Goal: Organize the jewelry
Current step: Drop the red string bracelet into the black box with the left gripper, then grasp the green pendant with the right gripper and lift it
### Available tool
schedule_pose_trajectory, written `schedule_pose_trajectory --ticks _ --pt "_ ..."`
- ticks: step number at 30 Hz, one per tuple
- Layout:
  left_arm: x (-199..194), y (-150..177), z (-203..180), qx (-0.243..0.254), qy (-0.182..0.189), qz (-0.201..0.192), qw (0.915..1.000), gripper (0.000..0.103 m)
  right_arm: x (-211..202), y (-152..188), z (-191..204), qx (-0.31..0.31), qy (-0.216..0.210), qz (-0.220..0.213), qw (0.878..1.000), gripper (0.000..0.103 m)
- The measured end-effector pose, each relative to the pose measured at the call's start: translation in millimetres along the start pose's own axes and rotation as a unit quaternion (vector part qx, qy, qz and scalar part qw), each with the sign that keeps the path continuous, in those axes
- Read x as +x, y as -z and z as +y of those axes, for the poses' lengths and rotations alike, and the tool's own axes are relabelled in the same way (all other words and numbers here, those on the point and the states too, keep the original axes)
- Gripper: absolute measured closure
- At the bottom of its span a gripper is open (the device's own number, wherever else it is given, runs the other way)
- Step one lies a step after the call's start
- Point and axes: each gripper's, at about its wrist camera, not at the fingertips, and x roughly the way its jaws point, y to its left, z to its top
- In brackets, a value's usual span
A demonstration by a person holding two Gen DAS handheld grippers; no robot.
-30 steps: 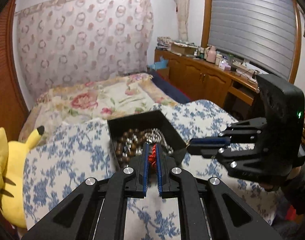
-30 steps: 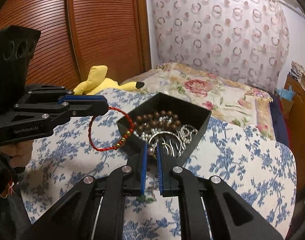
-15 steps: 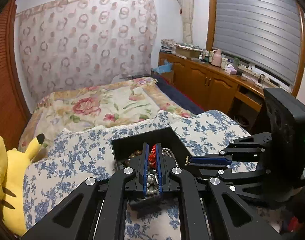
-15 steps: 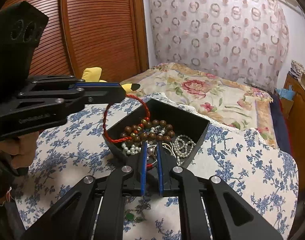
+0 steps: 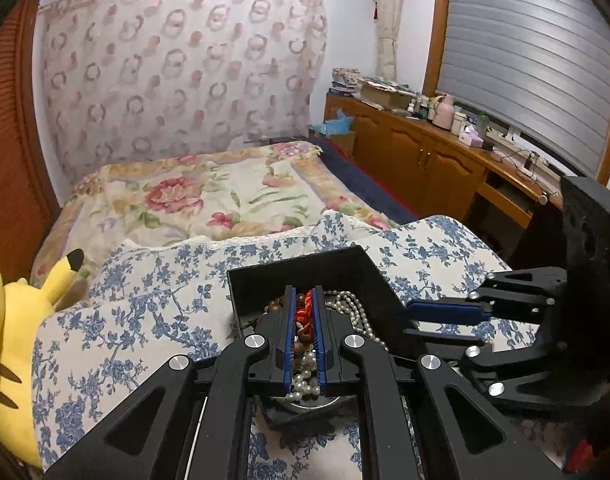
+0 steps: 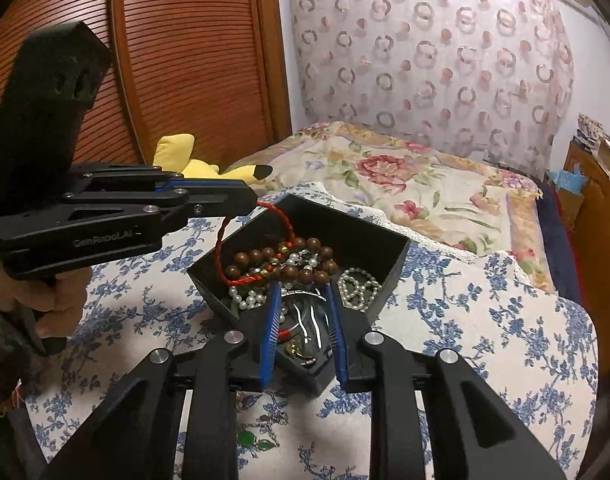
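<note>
At frame centre, our black box (image 6: 357, 240) holds beads and pearls; left gripper (image 6: 249, 196) pinches the red bracelet (image 6: 257, 248), now lowered into it, while right gripper (image 6: 303, 300), just parted, grips nothing.

1. The left gripper (image 5: 305, 300) points forward and downward, its blue-lined fingers (image 5: 289, 332) pressed almost together on a red cord bracelet (image 6: 261, 240).
2. Seen from the right wrist, the left gripper reaches in from the left side, and a bare hand (image 6: 45, 300) wraps its handle below a dark sleeve (image 6: 5, 344).
3. The right gripper (image 6: 303, 300) also tilts downward; its jaws have just been opening and now stand apart, its fingers (image 6: 269, 328) pressing on nothing.
</note>
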Motion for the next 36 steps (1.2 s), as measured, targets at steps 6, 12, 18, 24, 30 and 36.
schedule_pose_trajectory --ticks 6,12,18,24,30,36 --pt "-6.2 4.1 -0.2 -0.004 -0.004 0.001 1.0000 0.080 -19.0 17.9 -2.0 0.016 0.013 0.001 1.000 0.078" --pt "-19.4 21.9 -2.0 -0.011 0.001 0.007 0.9999 0.072 -26.3 44.1 6.2 0.014 0.015 0.025 0.999 0.078" --pt "-30.1 47.1 -5.7 -0.011 0.006 0.020 0.9997 0.062 -22.3 67.9 20.6 0.012 -0.002 0.054 0.998 0.078" --pt "-30.8 72.3 -5.5 -0.007 -0.001 0.045 0.9990 0.057 -9.6 75.4 32.6 0.005 -0.018 0.070 0.997 0.078" --pt "-26.6 92.8 -1.5 -0.014 -0.002 0.069 0.9976 0.057 3.3 67.0 37.3 -0.009 -0.039 0.083 0.996 0.078" --pt "-26.2 98.9 -0.9 -0.017 0.000 0.074 0.9971 0.057 13.4 70.0 37.0 -0.018 -0.049 0.116 0.992 0.078"
